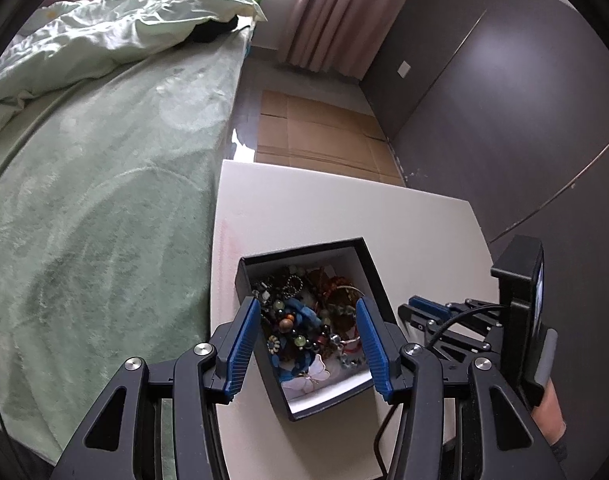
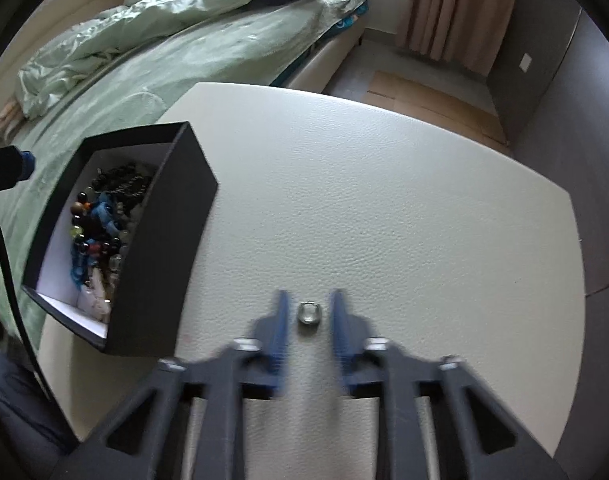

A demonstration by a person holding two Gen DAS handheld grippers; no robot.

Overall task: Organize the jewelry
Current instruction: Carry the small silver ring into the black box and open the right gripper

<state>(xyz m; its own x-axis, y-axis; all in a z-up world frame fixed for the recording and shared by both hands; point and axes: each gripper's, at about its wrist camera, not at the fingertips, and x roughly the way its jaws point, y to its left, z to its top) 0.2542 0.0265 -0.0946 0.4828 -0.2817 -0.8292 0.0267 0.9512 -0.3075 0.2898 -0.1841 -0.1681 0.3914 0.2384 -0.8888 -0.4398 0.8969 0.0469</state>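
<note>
A black box (image 1: 378,276) with a white inside sits on the white table (image 1: 324,212). It is full of tangled bead bracelets and jewelry (image 1: 304,320), with a white flower piece (image 1: 314,372) near its front. My left gripper (image 1: 308,312) is open above the box, one finger on each side of the pile. In the right wrist view the box (image 2: 160,248) stands at the left. A small silver ring (image 2: 309,313) lies on the table between the blurred fingers of my right gripper (image 2: 309,300), which is open and not touching it. The right gripper also shows in the left wrist view (image 1: 428,312).
A bed with a green blanket (image 1: 104,200) runs along the table's left edge. Flattened cardboard (image 1: 316,132) lies on the floor beyond the table. Dark wardrobe doors (image 1: 504,100) stand at the right. Pink curtains (image 1: 336,12) hang at the back.
</note>
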